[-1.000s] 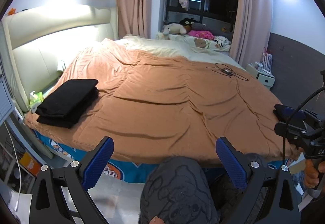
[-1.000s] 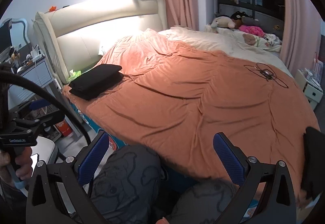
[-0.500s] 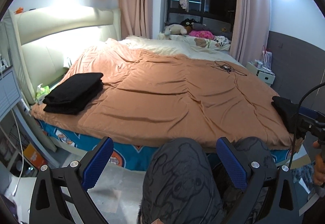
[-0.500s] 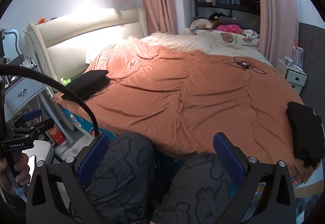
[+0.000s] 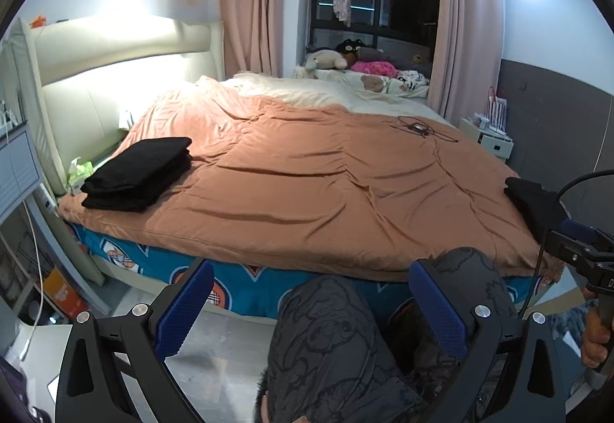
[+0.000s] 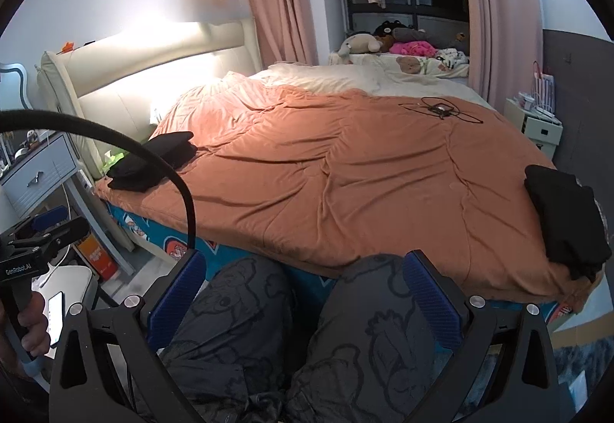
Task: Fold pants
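Note:
A neatly folded stack of black pants [image 5: 140, 173] lies at the bed's near left corner; it also shows in the right wrist view [image 6: 153, 160]. A looser pile of black pants [image 6: 564, 216] lies at the near right corner, also seen in the left wrist view [image 5: 531, 202]. My left gripper [image 5: 311, 308] is open and empty, held off the bed above the person's knees. My right gripper [image 6: 303, 298] is open and empty, also off the bed above the knees.
An orange blanket [image 5: 314, 177] covers the bed. A black cable with a small device [image 6: 439, 110] lies at its far right. A grey nightstand [image 6: 38, 170] stands left, a white one [image 6: 535, 125] right. The person's grey-trousered knees [image 6: 299, 331] are below the grippers.
Both grippers have pulled back from the bed and risen. The right-corner black pile has come into view. Both stay open and empty.

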Available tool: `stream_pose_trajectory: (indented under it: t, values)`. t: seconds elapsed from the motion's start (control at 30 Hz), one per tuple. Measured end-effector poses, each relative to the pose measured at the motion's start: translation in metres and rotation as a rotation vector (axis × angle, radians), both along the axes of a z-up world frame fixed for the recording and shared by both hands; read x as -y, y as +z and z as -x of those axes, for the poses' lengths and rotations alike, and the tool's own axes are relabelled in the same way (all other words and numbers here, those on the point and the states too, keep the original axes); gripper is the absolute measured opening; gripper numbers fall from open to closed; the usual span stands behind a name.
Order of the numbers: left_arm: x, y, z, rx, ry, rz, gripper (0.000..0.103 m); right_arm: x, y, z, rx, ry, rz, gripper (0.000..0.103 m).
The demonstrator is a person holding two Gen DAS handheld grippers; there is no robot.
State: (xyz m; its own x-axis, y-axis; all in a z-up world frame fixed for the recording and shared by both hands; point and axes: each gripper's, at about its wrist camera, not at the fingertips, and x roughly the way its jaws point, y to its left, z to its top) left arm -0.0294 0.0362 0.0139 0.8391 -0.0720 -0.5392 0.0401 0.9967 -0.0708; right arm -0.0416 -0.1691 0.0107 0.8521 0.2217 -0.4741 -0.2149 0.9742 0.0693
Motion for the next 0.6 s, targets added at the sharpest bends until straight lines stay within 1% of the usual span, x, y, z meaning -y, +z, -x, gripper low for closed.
stream_pose_trajectory:
  t: [0.1,0.23,0.6]
  values:
    - [0.0015,-0.002,-0.0022,-0.005,-0.013,0.008,0.102,-0.003,-0.0014,0.0006,0.002,-0.002,0.009,0.103]
    - [0.0045,-0.0039,-0.0031,-0.005,-0.015,-0.001,0.102,-0.0061,-0.0026,-0.0009,0.007,-0.004,0.012,0.103]
    - [0.0021,-0.0047,-0.0041,-0.007,-0.011,-0.002,0.102,-0.0026,-0.0083,0.0024,0.007,-0.012,-0.003,0.103]
